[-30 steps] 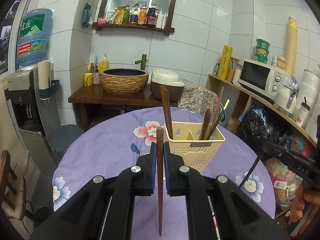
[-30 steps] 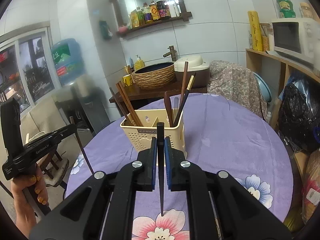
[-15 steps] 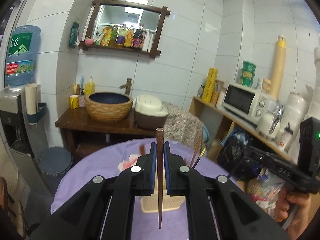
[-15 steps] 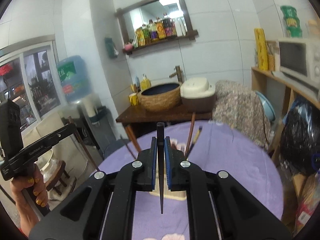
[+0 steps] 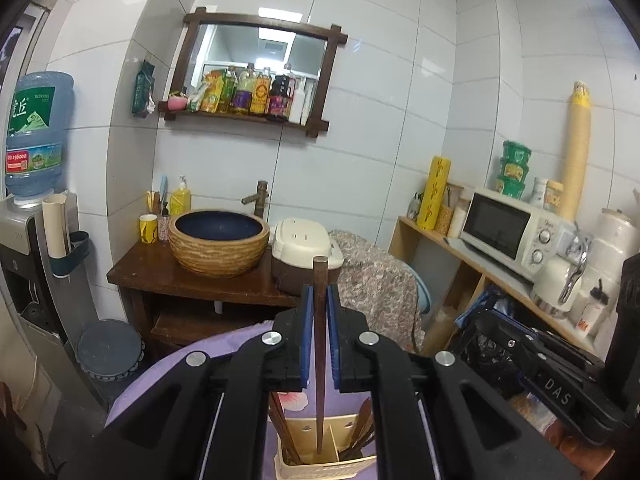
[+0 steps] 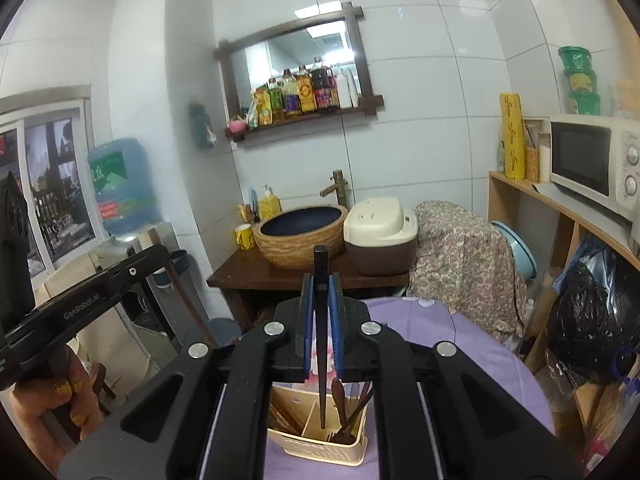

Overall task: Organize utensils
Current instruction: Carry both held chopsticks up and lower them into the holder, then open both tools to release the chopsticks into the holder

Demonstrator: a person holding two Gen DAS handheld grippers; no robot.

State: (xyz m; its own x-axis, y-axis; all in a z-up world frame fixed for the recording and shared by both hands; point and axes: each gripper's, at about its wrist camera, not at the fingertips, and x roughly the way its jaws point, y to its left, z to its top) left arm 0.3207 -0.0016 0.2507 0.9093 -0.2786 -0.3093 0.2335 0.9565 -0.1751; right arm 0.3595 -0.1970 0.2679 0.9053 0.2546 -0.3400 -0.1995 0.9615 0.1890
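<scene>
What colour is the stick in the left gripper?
Dark brown: the chopstick shows best in the left wrist view.

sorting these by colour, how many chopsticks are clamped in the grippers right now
2: a brown chopstick upright in the left gripper, a black chopstick upright in the right gripper. Both hang over the utensil holder.

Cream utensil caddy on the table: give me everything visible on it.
The cream plastic utensil caddy is a small rectangular basket with perforated walls and inner dividers forming compartments. It stands upright on the purple floral tablecloth, largely hidden behind both hand-held grippers. Brown wooden chopsticks lean in its left compartment; dark wooden spoons and sticks fill the right. The two gripped chopsticks hang above it; contact cannot be told.
</scene>
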